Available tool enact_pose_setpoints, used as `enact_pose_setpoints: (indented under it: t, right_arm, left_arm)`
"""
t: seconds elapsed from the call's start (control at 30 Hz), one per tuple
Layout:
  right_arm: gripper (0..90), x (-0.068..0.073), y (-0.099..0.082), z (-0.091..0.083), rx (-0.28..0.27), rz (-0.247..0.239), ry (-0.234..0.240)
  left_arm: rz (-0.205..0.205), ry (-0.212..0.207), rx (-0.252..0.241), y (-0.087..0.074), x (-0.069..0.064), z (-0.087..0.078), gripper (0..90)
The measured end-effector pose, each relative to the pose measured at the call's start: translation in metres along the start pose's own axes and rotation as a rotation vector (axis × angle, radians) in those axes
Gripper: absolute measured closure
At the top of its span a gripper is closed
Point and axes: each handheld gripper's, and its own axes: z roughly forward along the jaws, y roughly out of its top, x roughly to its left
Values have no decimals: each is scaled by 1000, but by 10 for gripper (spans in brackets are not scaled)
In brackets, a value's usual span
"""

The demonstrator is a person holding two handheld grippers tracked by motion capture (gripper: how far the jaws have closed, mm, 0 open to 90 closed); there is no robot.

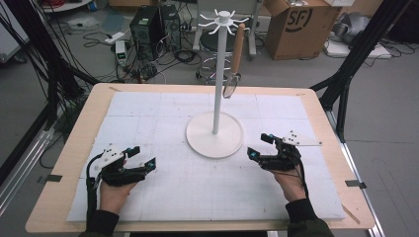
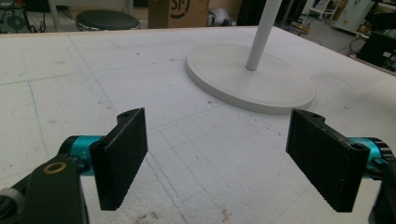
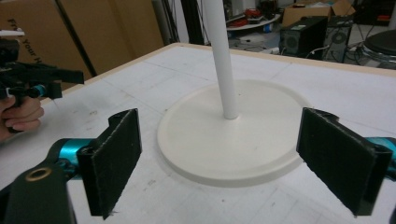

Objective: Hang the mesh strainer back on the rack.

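Both forearms come in from the near edge of the tabletop (image 1: pixel 59 197), each hand carrying a hand-held gripper. On the left, the left hand-held gripper (image 1: pixel 143 157) rests low over the white mat (image 1: pixel 148 108) with its jaws spread wide and nothing between them. On the right, the right hand-held gripper (image 1: pixel 260 146) also stands wide and empty, pointing toward the round base of the white stand (image 1: pixel 215 133), just beside its rim. That stand rises from the middle of the mat, with hooks at its top. A wooden-handled utensil (image 1: pixel 237 52) hangs from one hook on the right side, its round metal end down, well above the mat.
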Motion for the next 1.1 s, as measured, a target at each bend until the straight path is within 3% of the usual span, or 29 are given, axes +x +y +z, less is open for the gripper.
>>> enact_pose_setpoints:
  t: [0.2,0.4,0.67,0.83,1.1]
  right_arm:
    - [111,3,-6,-1,19,-16,-12]
    - [104,-3,-13,-2,36,17,-43]
    - [100,-4,-21,-3,72,-4,-69]
    - [100,-5,-21,-5,55,23,-62]
    - [100,-8,-23,-4,62,19,-67]
  left_arm:
    - [3,-15,3,-1,-2,2,212]
    - [3,-12,3,-2,-1,2,212]
    - [3,-12,1,-1,-2,2,212]
    - [4,-13,2,-1,-2,2,213]
    - [5,-13,3,-1,-1,2,213]
